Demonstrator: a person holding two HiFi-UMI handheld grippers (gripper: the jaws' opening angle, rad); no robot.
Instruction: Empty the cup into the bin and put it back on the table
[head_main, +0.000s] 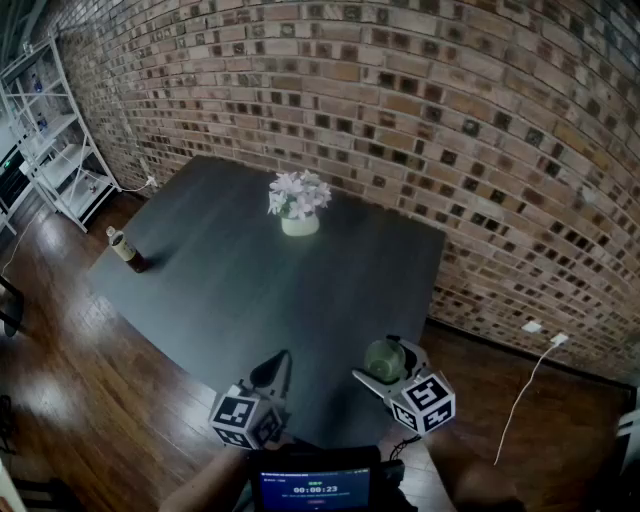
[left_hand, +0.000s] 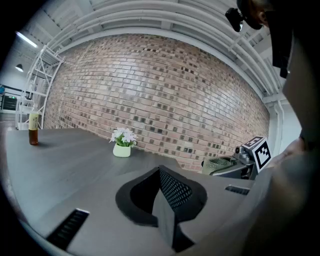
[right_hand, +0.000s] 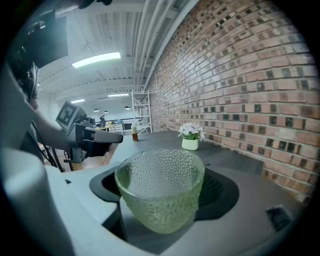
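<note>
A green dimpled glass cup (right_hand: 160, 192) stands upright between the jaws of my right gripper (right_hand: 161, 200), which is shut on it. I see nothing inside it. In the head view the cup (head_main: 384, 358) and right gripper (head_main: 386, 362) hang over the near right corner of the dark table (head_main: 250, 270). My left gripper (head_main: 272, 370) is beside it on the left, over the table's near edge, jaws together and holding nothing. From the left gripper view the cup (left_hand: 219, 164) shows to the right. No bin is in view.
A white pot of pale flowers (head_main: 299, 205) stands at the table's far side, and a brown bottle (head_main: 125, 249) at its left corner. A brick wall (head_main: 450, 110) runs behind, white shelving (head_main: 55, 140) stands at far left, and a white cable (head_main: 530, 380) lies on the wooden floor at right.
</note>
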